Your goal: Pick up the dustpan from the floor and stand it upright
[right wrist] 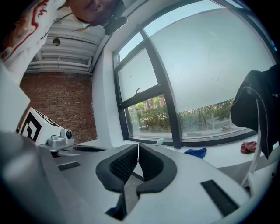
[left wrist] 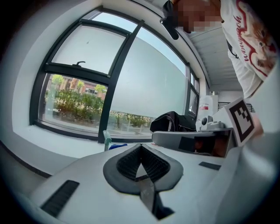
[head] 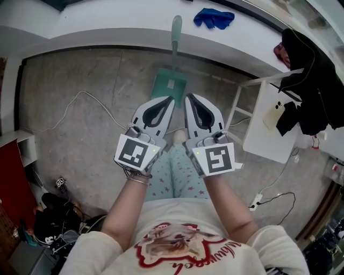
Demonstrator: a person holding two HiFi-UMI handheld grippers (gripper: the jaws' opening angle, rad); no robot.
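Against the wall, one dustpan

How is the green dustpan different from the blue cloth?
The dustpan is green with a long handle; the cloth is blue and crumpled. The dustpan stands upright on the floor; the cloth lies up on the ledge. Both are by that ledge.

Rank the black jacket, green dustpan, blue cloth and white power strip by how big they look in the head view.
1. black jacket, which hangs nearer the camera
2. green dustpan, handle included, near edge hidden
3. blue cloth
4. white power strip
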